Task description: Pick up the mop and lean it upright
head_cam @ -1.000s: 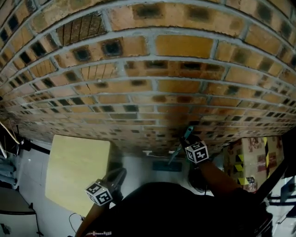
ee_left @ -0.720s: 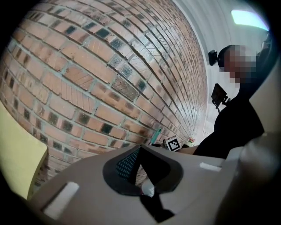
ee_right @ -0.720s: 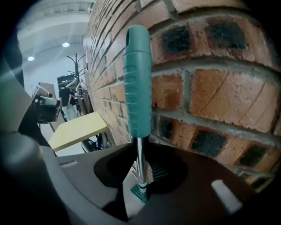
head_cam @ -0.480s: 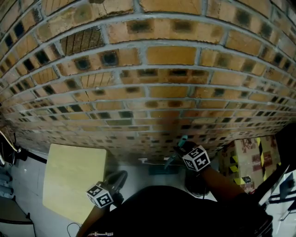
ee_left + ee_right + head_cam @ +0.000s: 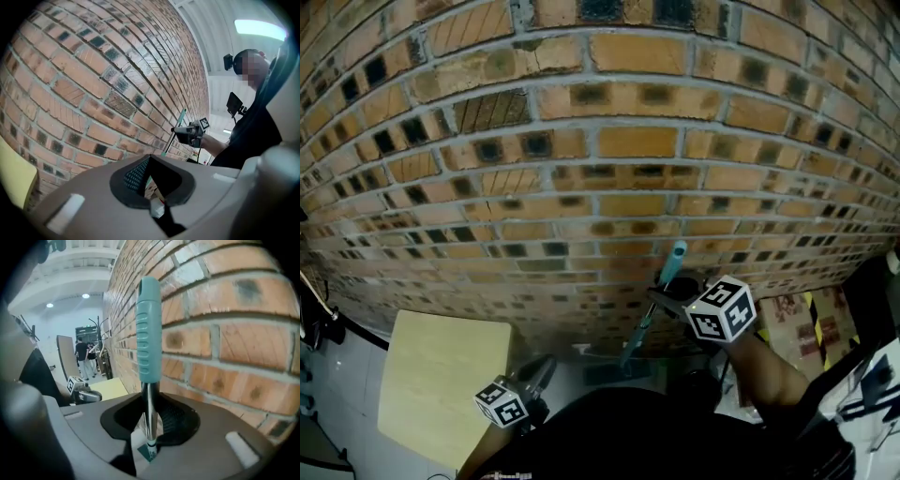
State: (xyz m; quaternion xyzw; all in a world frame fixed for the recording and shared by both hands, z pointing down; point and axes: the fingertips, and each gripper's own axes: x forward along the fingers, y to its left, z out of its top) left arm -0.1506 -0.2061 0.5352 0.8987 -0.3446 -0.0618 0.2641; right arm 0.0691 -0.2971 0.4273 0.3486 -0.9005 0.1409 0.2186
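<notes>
The mop has a teal grip on a thin metal pole, and its flat head is down by the foot of the brick wall. The pole stands steeply, close to the wall. My right gripper is shut on the pole just under the grip. In the right gripper view the pole runs up between the pads to the grip. My left gripper hangs low at the left, jaws slightly apart and holding nothing. The left gripper view shows the right gripper holding the mop.
A pale yellow tabletop stands against the wall at the lower left. A cardboard box with black-and-yellow tape sits at the right. People stand far off along the wall.
My right gripper has risen along the wall with the mop pole, and the teal grip now stands higher and steeper. The left gripper has hardly moved.
</notes>
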